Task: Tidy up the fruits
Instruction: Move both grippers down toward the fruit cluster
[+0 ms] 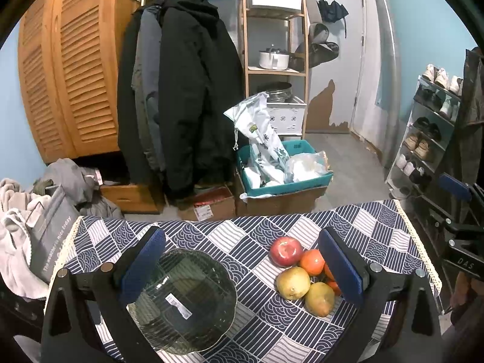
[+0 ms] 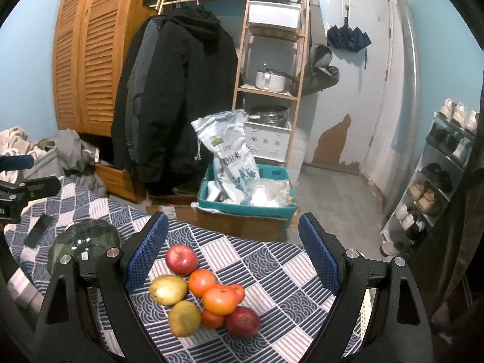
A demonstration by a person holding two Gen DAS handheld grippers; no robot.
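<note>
Oranges half behind left tongs

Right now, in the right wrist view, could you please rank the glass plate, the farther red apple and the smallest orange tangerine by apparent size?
1. Dark glass plate, partly hidden
2. Farther red apple
3. Smallest orange tangerine, partly hidden

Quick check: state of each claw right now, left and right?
Left claw: open, holding nothing, above the glass plates.
Right claw: open, holding nothing, above the fruit pile.
</note>
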